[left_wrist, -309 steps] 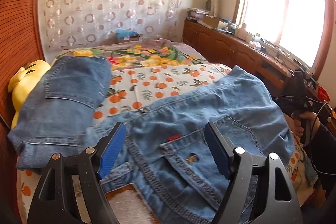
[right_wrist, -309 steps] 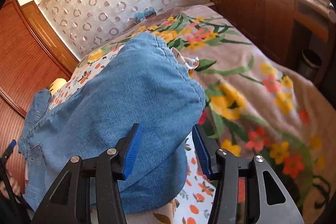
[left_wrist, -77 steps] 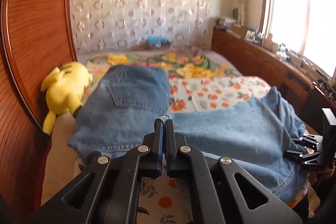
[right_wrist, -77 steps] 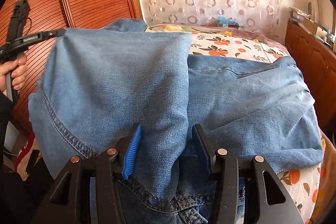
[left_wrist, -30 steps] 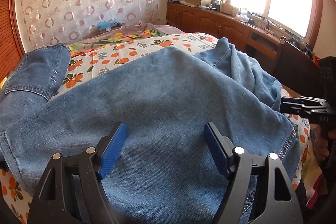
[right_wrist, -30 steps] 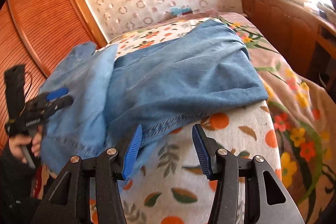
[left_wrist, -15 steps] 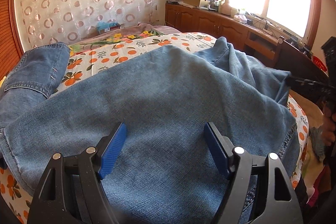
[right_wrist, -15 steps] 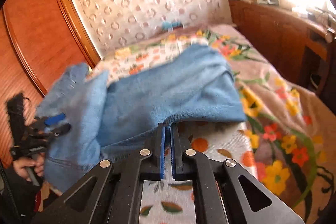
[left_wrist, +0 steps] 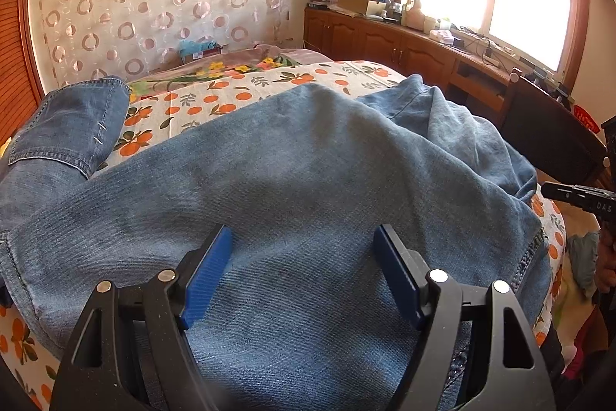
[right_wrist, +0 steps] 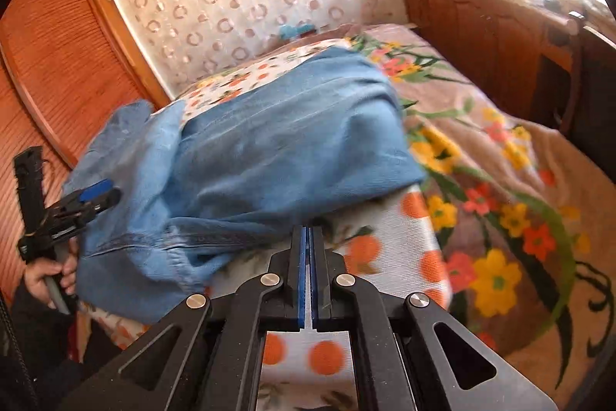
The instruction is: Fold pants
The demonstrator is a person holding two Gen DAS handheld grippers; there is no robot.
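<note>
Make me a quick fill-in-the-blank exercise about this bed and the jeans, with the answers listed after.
1. The jeans being folded are made of blue ____.
2. The left hand-held gripper hovers over the denim with its jaws ____.
3. The right hand-held gripper has its jaws ____ at the edge of the jeans.
4. The white bedsheet under the jeans is printed with ____.

Missing words: denim; open; shut; oranges
</note>
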